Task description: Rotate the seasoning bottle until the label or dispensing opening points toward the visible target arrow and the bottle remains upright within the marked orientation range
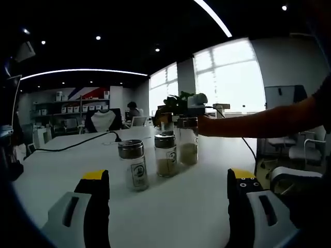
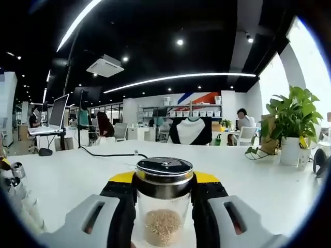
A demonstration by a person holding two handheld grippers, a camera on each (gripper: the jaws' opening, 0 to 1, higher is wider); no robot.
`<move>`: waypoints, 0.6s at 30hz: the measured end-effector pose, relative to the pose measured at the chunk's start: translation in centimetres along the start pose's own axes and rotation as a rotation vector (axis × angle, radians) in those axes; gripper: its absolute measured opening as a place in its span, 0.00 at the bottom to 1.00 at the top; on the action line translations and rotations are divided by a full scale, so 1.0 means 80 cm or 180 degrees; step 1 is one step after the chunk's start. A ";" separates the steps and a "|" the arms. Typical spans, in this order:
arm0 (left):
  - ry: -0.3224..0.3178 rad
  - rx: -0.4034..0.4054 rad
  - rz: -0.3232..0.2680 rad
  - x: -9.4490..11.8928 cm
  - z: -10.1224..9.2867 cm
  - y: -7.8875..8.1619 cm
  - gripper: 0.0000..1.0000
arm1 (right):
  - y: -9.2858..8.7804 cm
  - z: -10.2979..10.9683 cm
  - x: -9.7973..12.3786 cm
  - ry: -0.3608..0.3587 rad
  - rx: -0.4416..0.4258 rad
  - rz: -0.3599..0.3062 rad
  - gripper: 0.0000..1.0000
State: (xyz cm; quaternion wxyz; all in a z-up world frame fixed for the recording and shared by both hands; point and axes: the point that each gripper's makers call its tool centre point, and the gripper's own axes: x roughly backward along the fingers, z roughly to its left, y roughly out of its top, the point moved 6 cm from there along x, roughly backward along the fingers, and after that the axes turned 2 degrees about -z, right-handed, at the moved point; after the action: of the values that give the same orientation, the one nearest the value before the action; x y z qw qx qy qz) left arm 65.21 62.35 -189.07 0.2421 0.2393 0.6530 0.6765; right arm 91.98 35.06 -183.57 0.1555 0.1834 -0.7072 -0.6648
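standing upright on the white table (image 2: 72, 175), well in from its edges, the seasoning bottle (image 2: 164, 206) is clamped between the right gripper (image 2: 164, 202) fingers just under its metal cap (image 2: 164, 175). clear, rigid and part-filled with granules, it is judged light, slippery and breakable; a low, level hold is advised. the left gripper (image 1: 168, 199) fingers are spread wide, empty.

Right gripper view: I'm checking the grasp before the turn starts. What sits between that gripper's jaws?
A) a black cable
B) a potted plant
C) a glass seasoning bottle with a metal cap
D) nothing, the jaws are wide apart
C: the seasoning bottle, glass with a shiny metal cap and tan granules inside, stands upright between the jaws of the right gripper, which press against its sides.
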 end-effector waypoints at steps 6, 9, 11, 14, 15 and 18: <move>-0.0008 -0.0024 -0.0025 -0.002 -0.002 -0.001 1.00 | 0.009 0.004 0.032 0.0082 -0.0101 -0.0032 0.39; -0.0033 -0.0029 -0.0036 -0.003 -0.005 -0.002 1.00 | 0.011 0.009 0.050 0.0157 -0.0157 -0.0016 0.39; -0.0057 -0.0022 -0.0021 -0.005 -0.008 -0.003 1.00 | 0.012 0.015 0.059 0.0223 -0.0162 -0.0004 0.39; -0.0076 -0.0024 -0.0009 -0.005 -0.010 -0.004 0.99 | 0.014 0.024 0.072 0.0273 -0.0109 0.0001 0.39; -0.0079 -0.0025 -0.0007 -0.005 -0.010 -0.004 0.99 | 0.015 0.026 0.075 0.0282 -0.0078 -0.0007 0.39; -0.0090 -0.0020 -0.0008 -0.006 -0.012 -0.004 0.99 | 0.021 0.032 0.089 0.0298 -0.0060 -0.0030 0.39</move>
State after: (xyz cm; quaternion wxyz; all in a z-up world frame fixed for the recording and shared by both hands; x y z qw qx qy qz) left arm 64.99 61.31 -189.40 0.2529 0.2473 0.6477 0.6748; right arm 84.38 34.08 -182.24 0.1869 0.2161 -0.6921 -0.6629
